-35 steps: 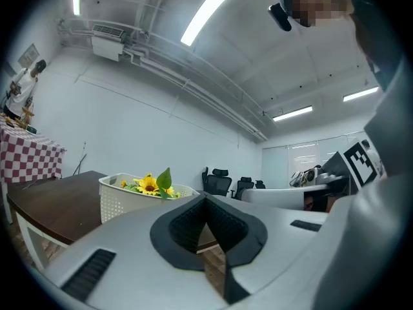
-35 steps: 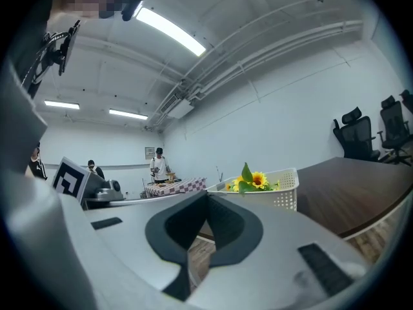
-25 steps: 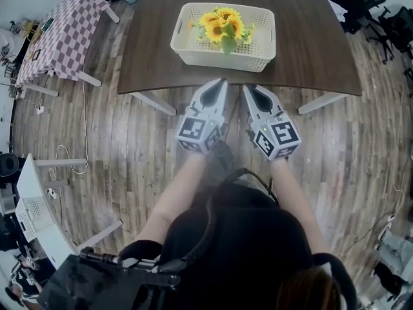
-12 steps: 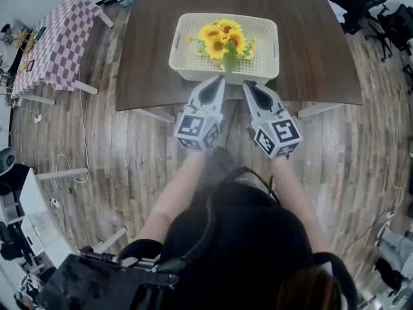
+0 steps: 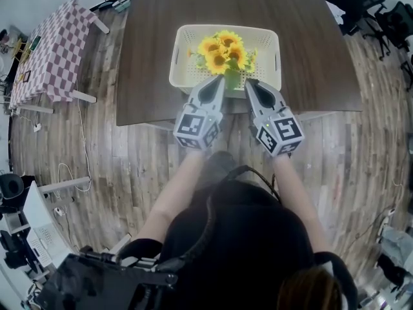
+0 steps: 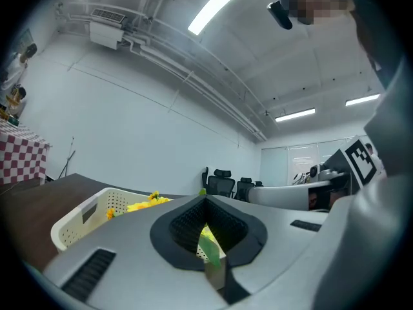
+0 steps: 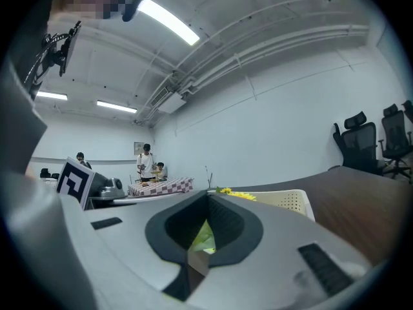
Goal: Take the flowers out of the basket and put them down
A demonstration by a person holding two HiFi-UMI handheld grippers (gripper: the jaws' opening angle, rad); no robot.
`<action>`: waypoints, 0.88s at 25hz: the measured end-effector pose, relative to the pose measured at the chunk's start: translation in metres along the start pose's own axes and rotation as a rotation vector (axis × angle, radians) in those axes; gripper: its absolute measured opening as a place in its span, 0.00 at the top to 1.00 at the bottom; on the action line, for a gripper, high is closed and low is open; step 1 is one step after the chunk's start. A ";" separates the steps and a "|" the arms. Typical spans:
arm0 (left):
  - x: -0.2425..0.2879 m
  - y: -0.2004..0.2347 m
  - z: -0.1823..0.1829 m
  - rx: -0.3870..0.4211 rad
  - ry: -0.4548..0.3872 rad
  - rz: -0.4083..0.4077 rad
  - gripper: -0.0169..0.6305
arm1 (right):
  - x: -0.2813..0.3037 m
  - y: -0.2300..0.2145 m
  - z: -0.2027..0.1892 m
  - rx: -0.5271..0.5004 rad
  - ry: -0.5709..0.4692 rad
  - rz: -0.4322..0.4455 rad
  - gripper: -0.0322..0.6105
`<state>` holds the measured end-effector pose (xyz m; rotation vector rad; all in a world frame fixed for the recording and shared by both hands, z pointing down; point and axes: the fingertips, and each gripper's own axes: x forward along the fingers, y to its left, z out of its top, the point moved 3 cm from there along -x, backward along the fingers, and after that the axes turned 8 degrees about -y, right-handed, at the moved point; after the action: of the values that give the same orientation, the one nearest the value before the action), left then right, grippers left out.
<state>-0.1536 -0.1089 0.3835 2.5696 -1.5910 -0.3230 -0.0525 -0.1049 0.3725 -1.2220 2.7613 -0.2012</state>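
Sunflowers (image 5: 222, 49) sit in a white basket (image 5: 182, 76) on the dark counter (image 5: 148, 57), just beyond the left gripper (image 5: 218, 81) and right gripper (image 5: 250, 84), both with jaws pressed together and empty, so reaching in without spreading them first could shove the basket or crush blooms.

Bright, even room light comes from long ceiling strips (image 6: 222, 5), which burn out to white glare in both gripper views. In the head view the shadows are soft and faint, and the dark bench (image 5: 148, 63) shows a dull sheen. The flowers (image 5: 222, 49) look sharp and saturated. All views are fisheye. The floor (image 5: 110, 154) planks and the bench edge bow toward the rim, and the gripper views darken to black at their corners. Surfaces nearest those lenses are slightly soft.
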 end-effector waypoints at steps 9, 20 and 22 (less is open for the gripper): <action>0.031 0.025 0.017 -0.008 -0.010 -0.019 0.95 | 0.029 -0.028 0.004 -0.006 0.016 -0.045 0.95; 0.061 0.057 0.022 -0.004 0.041 -0.035 0.95 | 0.070 -0.064 -0.015 0.062 0.175 -0.103 0.91; 0.066 0.063 0.022 -0.008 0.048 -0.029 0.95 | 0.076 -0.071 -0.021 0.077 0.217 -0.122 0.91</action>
<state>-0.1858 -0.1952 0.3661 2.5765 -1.5339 -0.2680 -0.0546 -0.2068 0.4016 -1.4272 2.8264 -0.4736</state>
